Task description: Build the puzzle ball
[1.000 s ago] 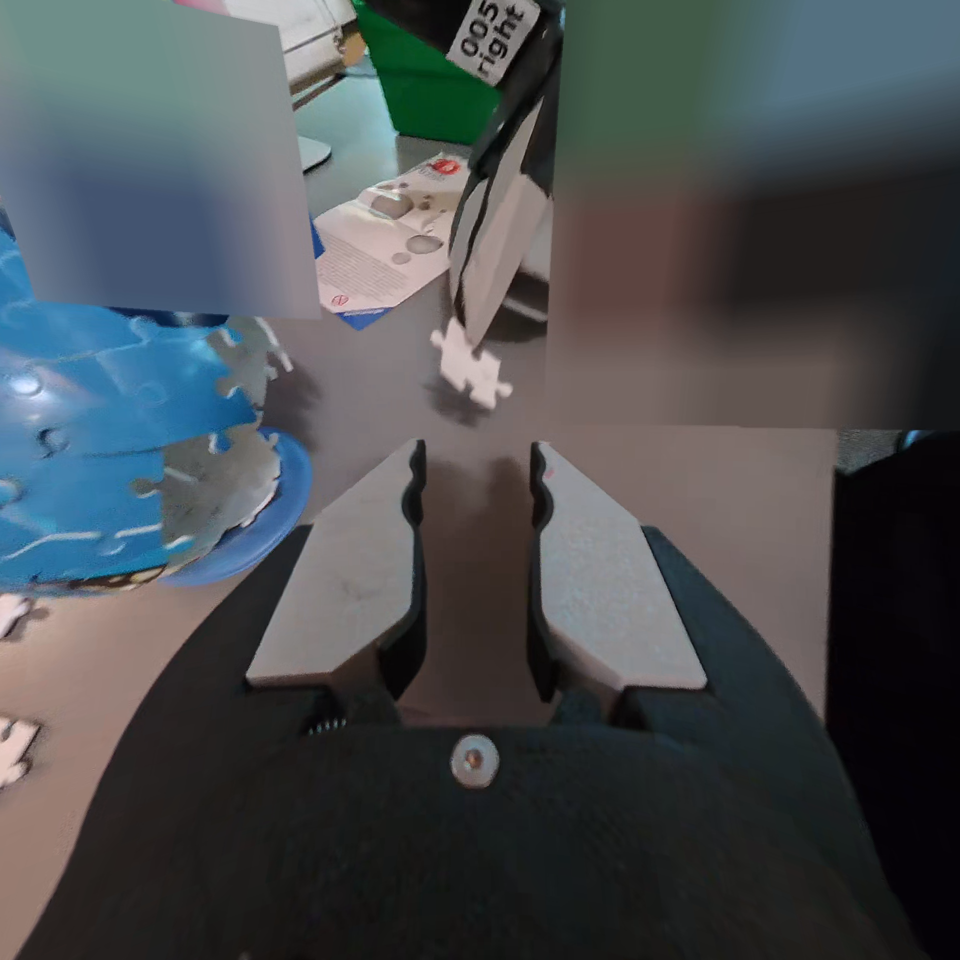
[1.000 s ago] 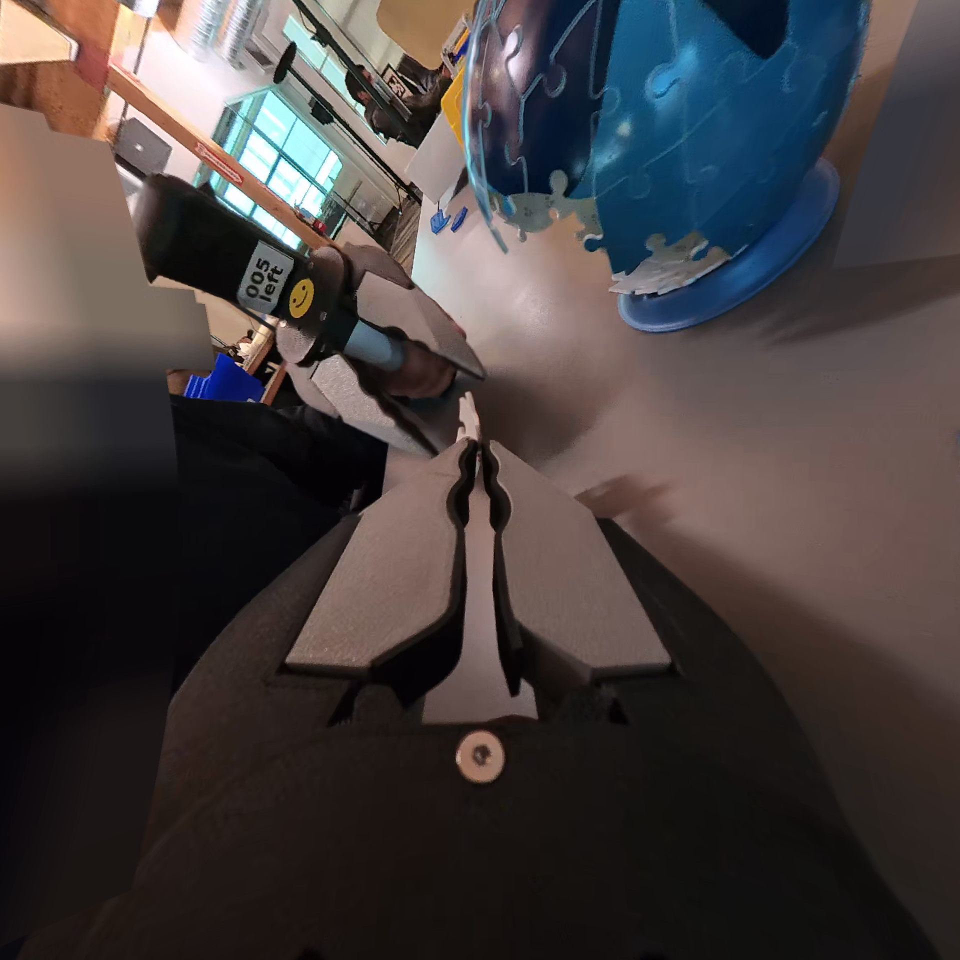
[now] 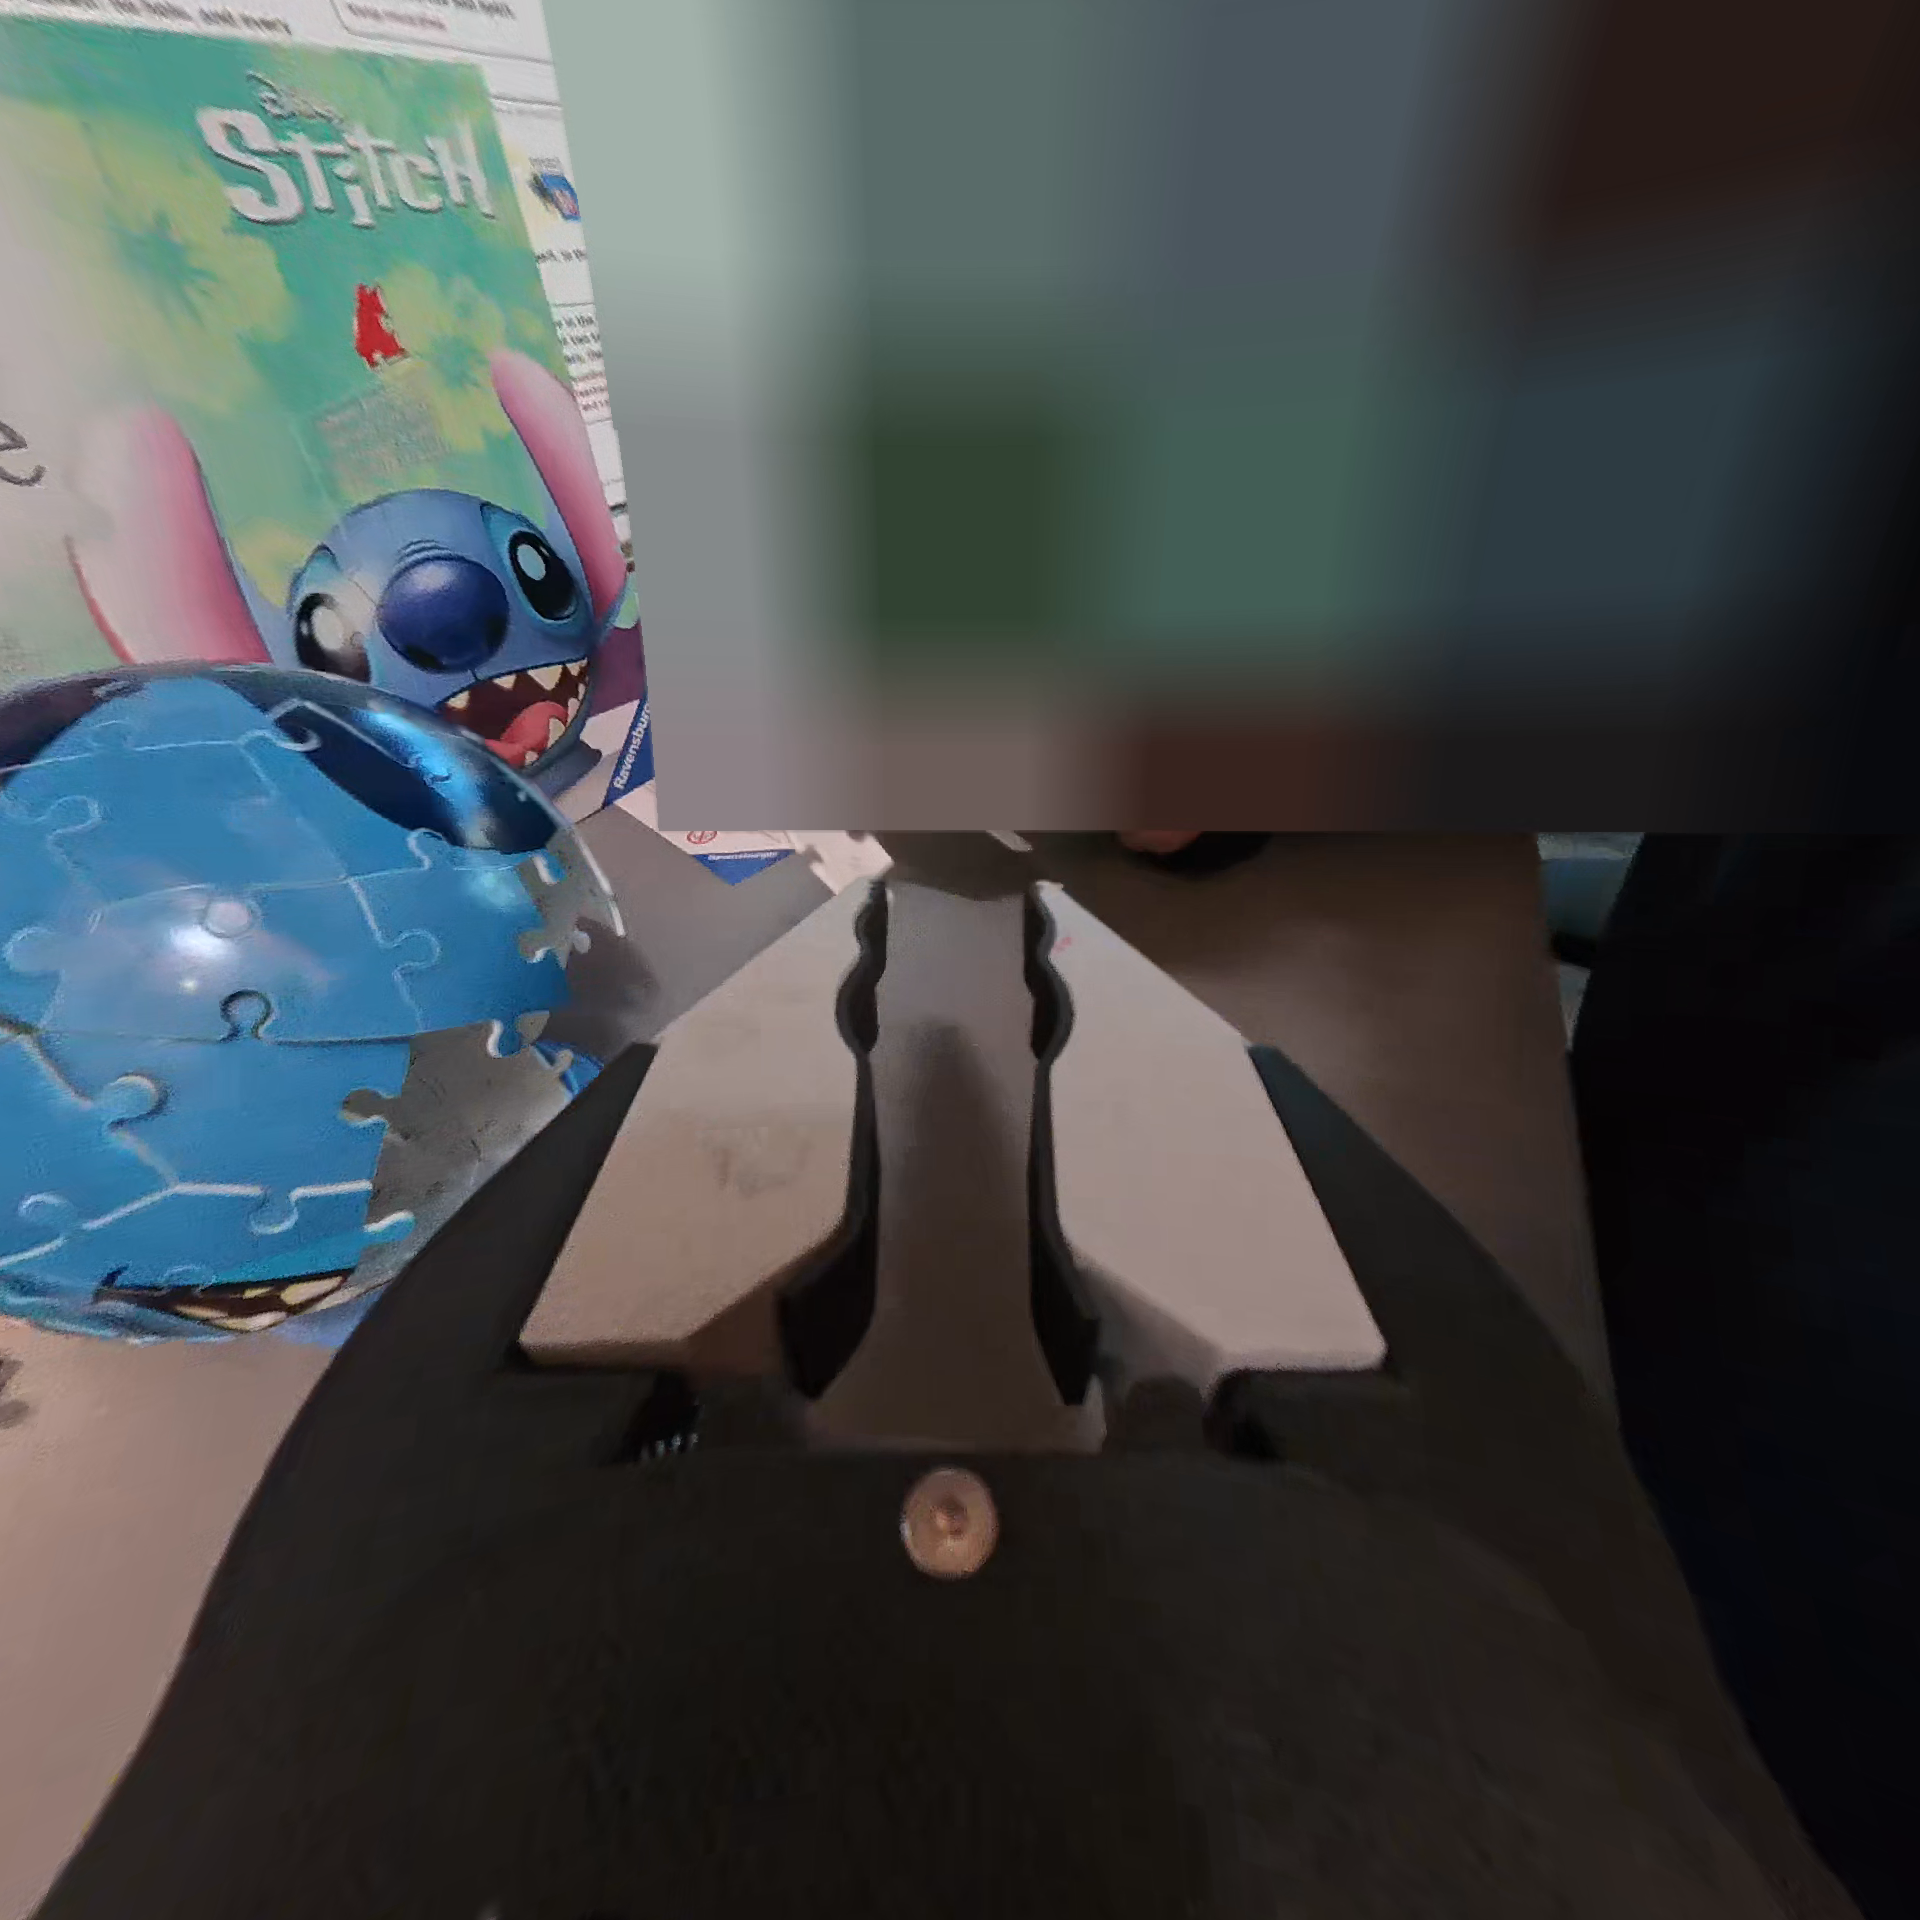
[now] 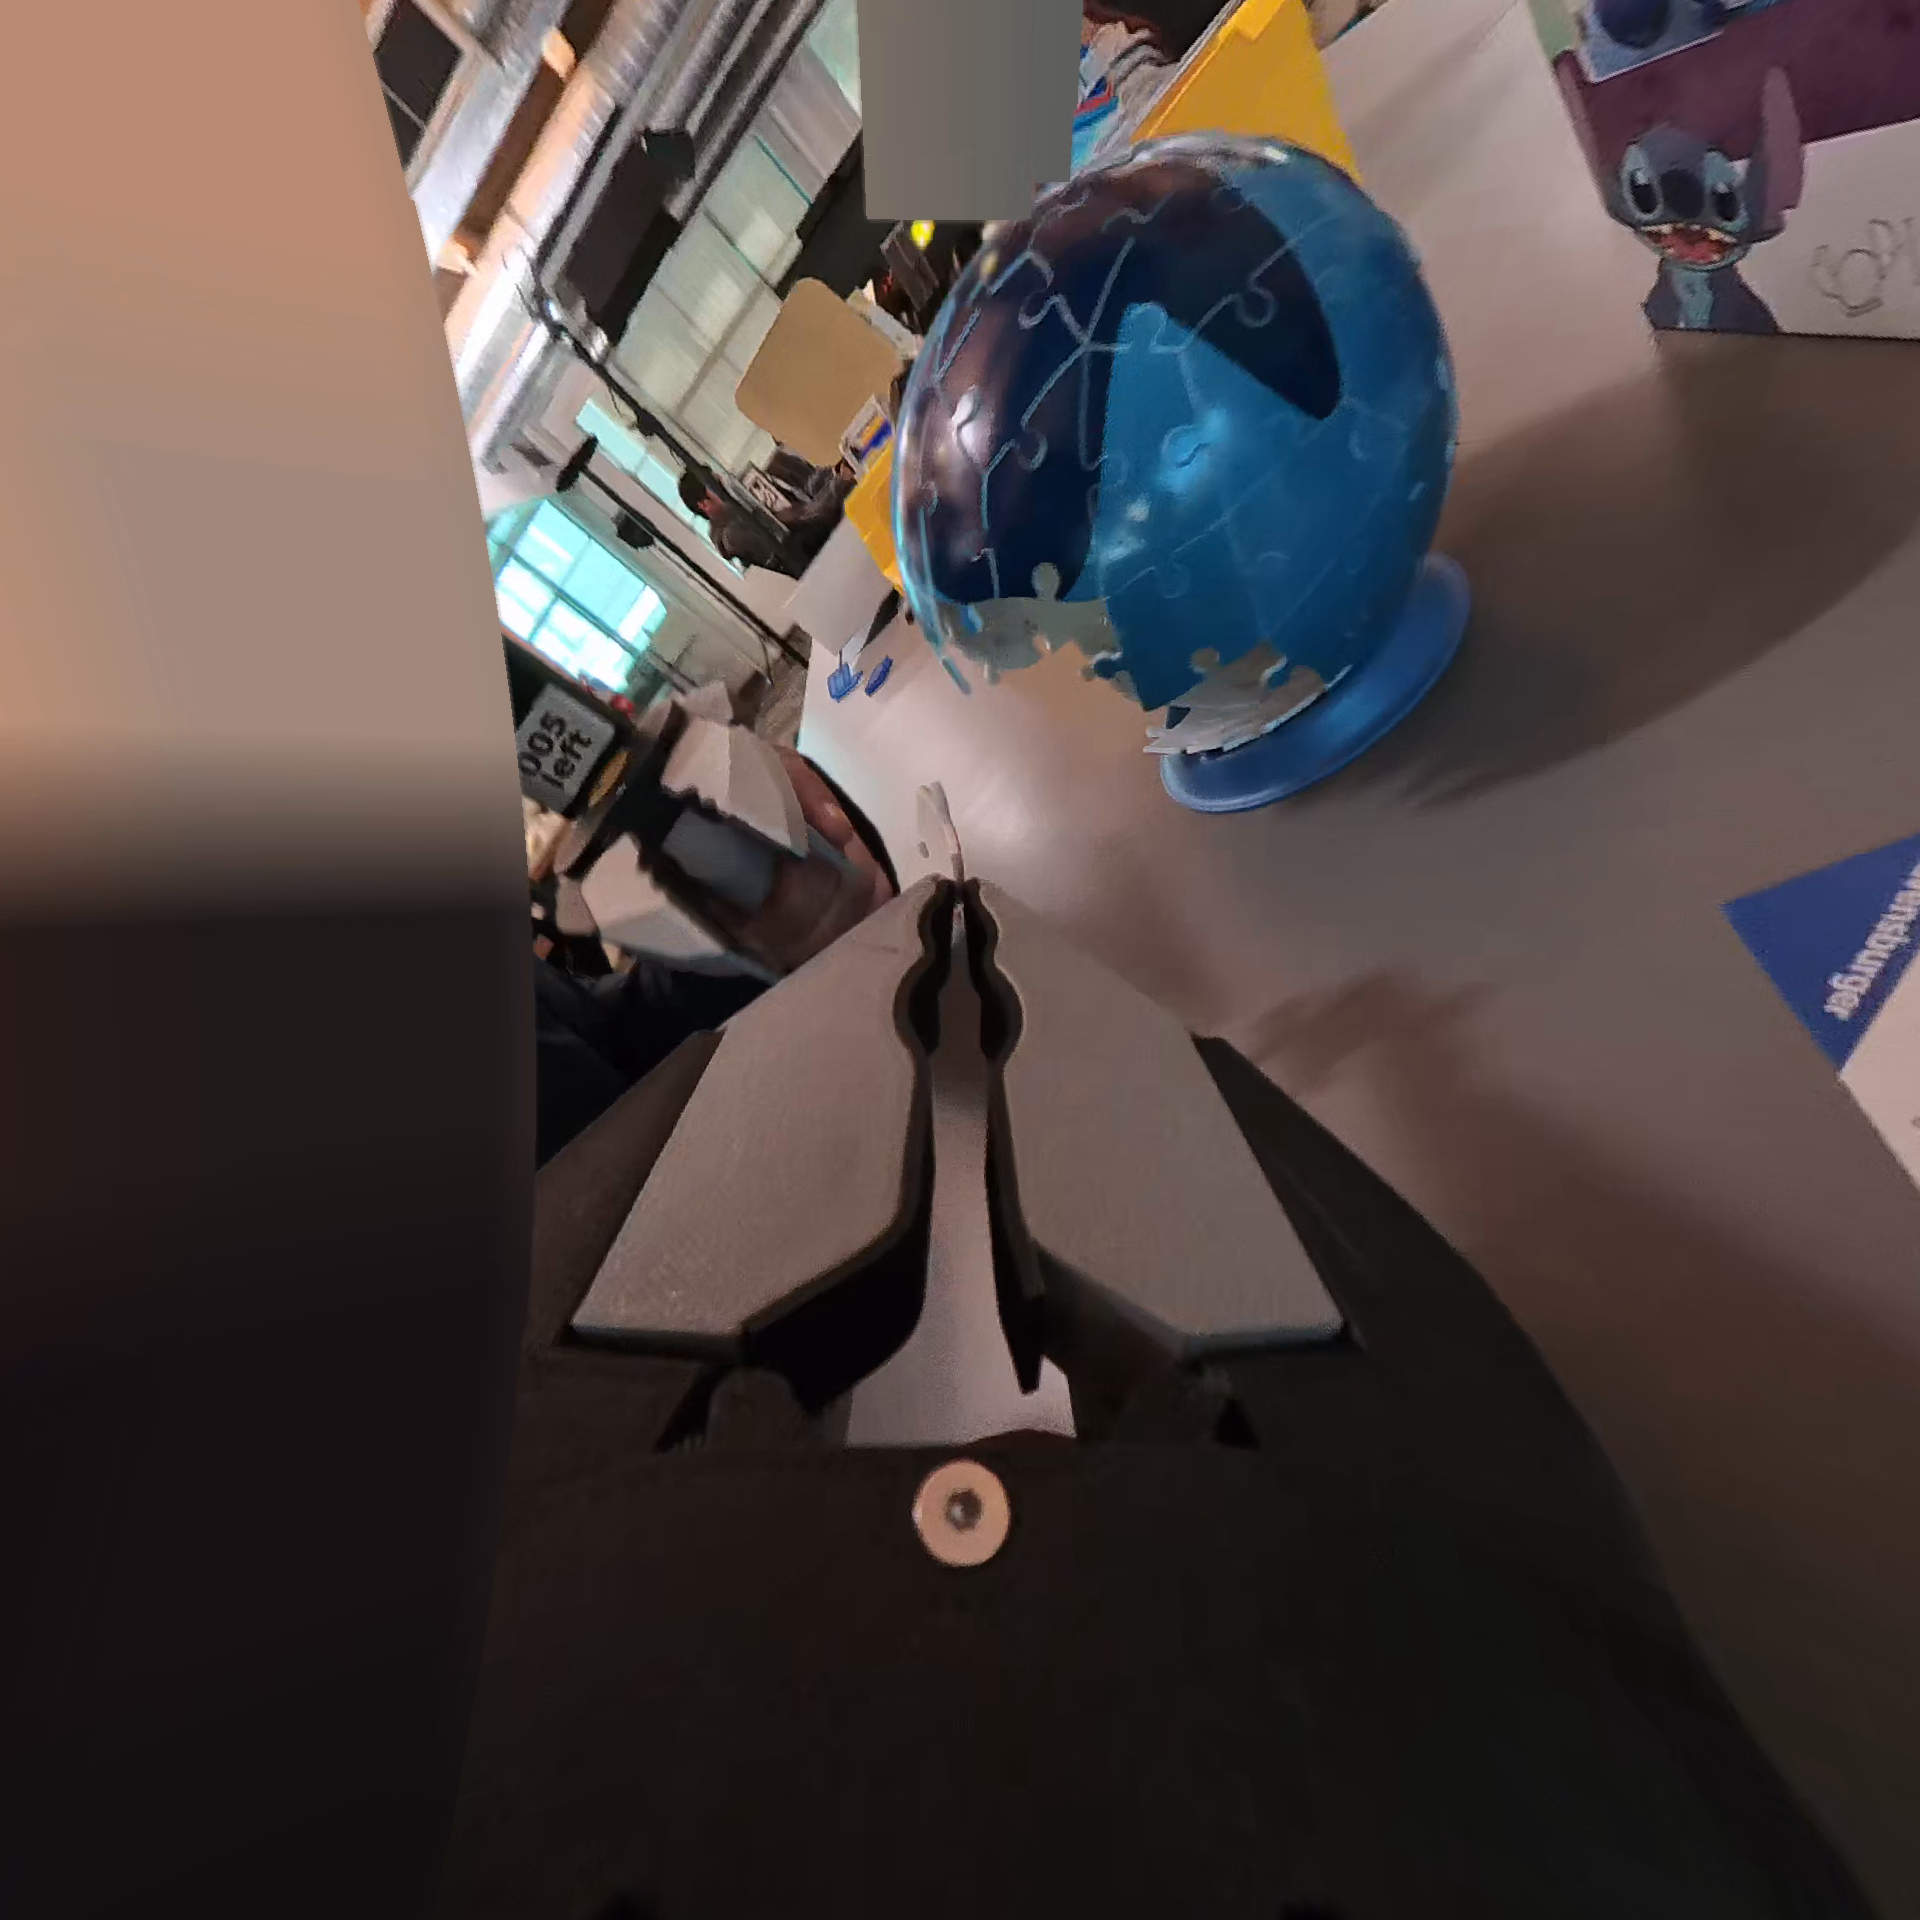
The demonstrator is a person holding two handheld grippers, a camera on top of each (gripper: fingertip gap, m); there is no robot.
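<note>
The blue puzzle ball stands on a blue ring stand on the grey table, with an open gap on the side facing the grippers that shows grey piece backs. It also shows in the right wrist view on its stand. My left gripper is open and empty, to the right of the ball. My right gripper is shut on a white puzzle piece, held edge-on a little short of the ball. The left gripper shows to its left.
The puzzle box with a blue cartoon figure stands behind the ball; it also shows in the right wrist view. A printed leaflet lies on the table at right. A yellow bin stands beyond the ball.
The left gripper has swung toward the ball and box, and the right gripper with its piece has left its view. The right gripper has drawn back from the ball, still holding the piece.
</note>
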